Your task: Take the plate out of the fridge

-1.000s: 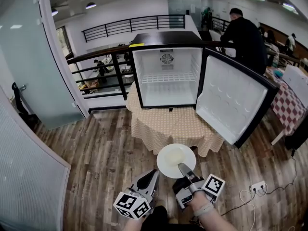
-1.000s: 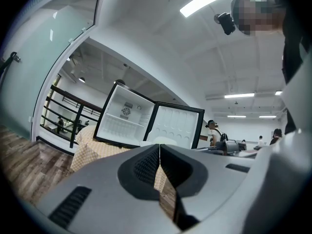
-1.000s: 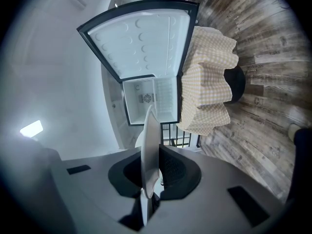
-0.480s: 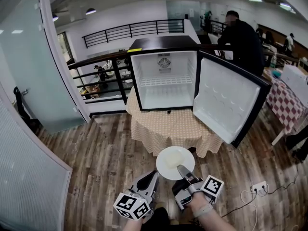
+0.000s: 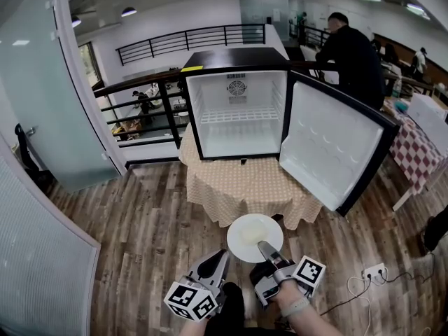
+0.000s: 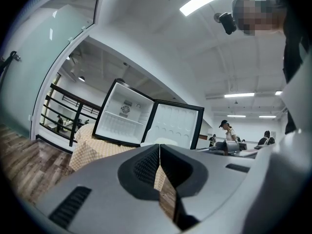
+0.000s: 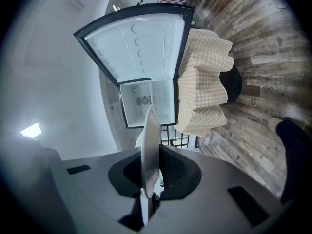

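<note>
Two grippers, and only one of yours is loaded. Your right gripper (image 5: 264, 248) has its jaws closed down on the near rim of the white plate (image 5: 255, 234) — would you agree?

Agreed. In your right gripper view the plate sits right between the jaws, pinched at its edge, and the gap is no wider than the rim itself.

And your left gripper (image 5: 224, 255)?

Your left gripper view shows its jaws pressed together along their length, with nothing between them. It hangs just beside your right one, low in the head view, and it touches neither the plate nor the desk (image 5: 241, 180).

Which way does your plate lie?

From your head it is face up and close to level, a full round disc reaching away from the jaws toward the fridge (image 5: 236, 110). From your right gripper it is seen edge-on — a thin white sliver running straight out along the jaws, its far tip pointing at the open fridge cabinet.

Where is it, then?

Out of the fridge, in the air over the wooden floor (image 5: 154, 222), just in front of the hanging hem of the desk's checked cloth (image 5: 210, 205). The fridge stands on that desk with its door (image 5: 334, 145) swung wide to your right, its white inside and wire shelf (image 5: 241, 114) in plain sight.
</note>
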Action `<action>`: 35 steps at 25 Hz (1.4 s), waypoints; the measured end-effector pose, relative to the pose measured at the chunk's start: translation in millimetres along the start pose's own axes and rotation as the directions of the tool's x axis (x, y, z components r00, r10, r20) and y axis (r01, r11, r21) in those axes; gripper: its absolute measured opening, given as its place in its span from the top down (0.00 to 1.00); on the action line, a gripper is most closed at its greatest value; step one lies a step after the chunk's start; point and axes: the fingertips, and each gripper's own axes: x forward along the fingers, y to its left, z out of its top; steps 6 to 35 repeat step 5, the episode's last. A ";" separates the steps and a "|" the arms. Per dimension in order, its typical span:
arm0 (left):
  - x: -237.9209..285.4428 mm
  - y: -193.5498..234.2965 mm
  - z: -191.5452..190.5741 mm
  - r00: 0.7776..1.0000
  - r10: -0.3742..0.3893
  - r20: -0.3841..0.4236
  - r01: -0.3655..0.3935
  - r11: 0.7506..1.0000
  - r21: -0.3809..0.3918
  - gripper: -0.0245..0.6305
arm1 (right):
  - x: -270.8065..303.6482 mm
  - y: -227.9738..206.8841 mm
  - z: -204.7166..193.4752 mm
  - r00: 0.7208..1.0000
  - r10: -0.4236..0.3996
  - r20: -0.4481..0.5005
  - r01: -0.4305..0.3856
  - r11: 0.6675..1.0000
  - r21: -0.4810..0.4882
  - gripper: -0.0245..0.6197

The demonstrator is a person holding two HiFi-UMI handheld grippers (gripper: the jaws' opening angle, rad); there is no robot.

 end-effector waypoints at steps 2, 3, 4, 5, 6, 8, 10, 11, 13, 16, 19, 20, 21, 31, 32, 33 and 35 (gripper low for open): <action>7.7 10.2 1.2 1.000 0.005 0.002 -0.005 1.000 -0.006 0.95 | 9.5 -3.3 3.7 1.000 -0.005 0.000 0.005 1.000 0.000 0.89; 12.3 15.6 2.0 1.000 0.007 0.004 -0.007 1.000 -0.009 0.95 | 15.0 -4.7 5.6 1.000 -0.006 -0.002 0.006 1.000 0.001 0.89; 17.1 21.0 2.7 1.000 0.009 0.005 -0.009 1.000 -0.013 0.95 | 20.6 -6.1 7.6 1.000 -0.008 -0.004 0.008 1.000 0.001 0.89; 22.0 26.3 3.3 1.000 0.011 0.005 -0.010 1.000 -0.016 0.95 | 26.2 -7.5 9.6 1.000 -0.009 -0.005 0.009 1.000 0.001 0.89; 22.0 26.3 3.3 1.000 0.011 0.005 -0.010 1.000 -0.016 0.95 | 26.2 -7.5 9.6 1.000 -0.009 -0.005 0.009 1.000 0.001 0.89; 22.0 26.3 3.3 1.000 0.011 0.005 -0.010 1.000 -0.016 0.95 | 26.2 -7.5 9.6 1.000 -0.009 -0.005 0.009 1.000 0.001 0.89; 22.0 26.3 3.3 1.000 0.011 0.005 -0.010 1.000 -0.016 0.95 | 26.2 -7.5 9.6 1.000 -0.009 -0.005 0.009 1.000 0.001 0.89; 22.0 26.3 3.3 1.000 0.011 0.005 -0.010 1.000 -0.016 0.95 | 26.2 -7.5 9.6 1.000 -0.009 -0.005 0.009 1.000 0.001 0.89; 22.0 26.3 3.3 1.000 0.011 0.005 -0.010 1.000 -0.016 0.95 | 26.2 -7.5 9.6 1.000 -0.009 -0.005 0.009 1.000 0.001 0.89; 22.0 26.3 3.3 1.000 0.011 0.005 -0.010 1.000 -0.016 0.95 | 26.2 -7.5 9.6 1.000 -0.009 -0.005 0.009 1.000 0.001 0.89; 22.0 26.3 3.3 1.000 0.011 0.005 -0.010 1.000 -0.016 0.95 | 26.2 -7.5 9.6 1.000 -0.009 -0.005 0.009 1.000 0.001 0.89; 22.0 26.3 3.3 1.000 0.011 0.005 -0.010 1.000 -0.016 0.95 | 26.2 -7.5 9.6 1.000 -0.009 -0.005 0.009 1.000 0.001 0.89; 22.0 26.3 3.3 1.000 0.011 0.005 -0.010 1.000 -0.016 0.95 | 26.2 -7.5 9.6 1.000 -0.009 -0.005 0.009 1.000 0.001 0.89; 22.0 26.3 3.3 1.000 0.011 0.005 -0.010 1.000 -0.016 0.95 | 26.2 -7.5 9.6 1.000 -0.009 -0.005 0.009 1.000 0.001 0.89; 22.0 26.3 3.3 1.000 0.011 0.005 -0.010 1.000 -0.016 0.95 | 26.2 -7.5 9.6 1.000 -0.009 -0.005 0.009 1.000 0.001 0.89; 22.0 26.3 3.3 1.000 0.011 0.005 -0.010 1.000 -0.016 0.95 | 26.2 -7.5 9.6 1.000 -0.009 -0.005 0.009 1.000 0.001 0.89; 22.0 26.3 3.3 1.000 0.011 0.005 -0.010 1.000 -0.016 0.95 | 26.2 -7.5 9.6 1.000 -0.009 -0.005 0.009 1.000 0.001 0.89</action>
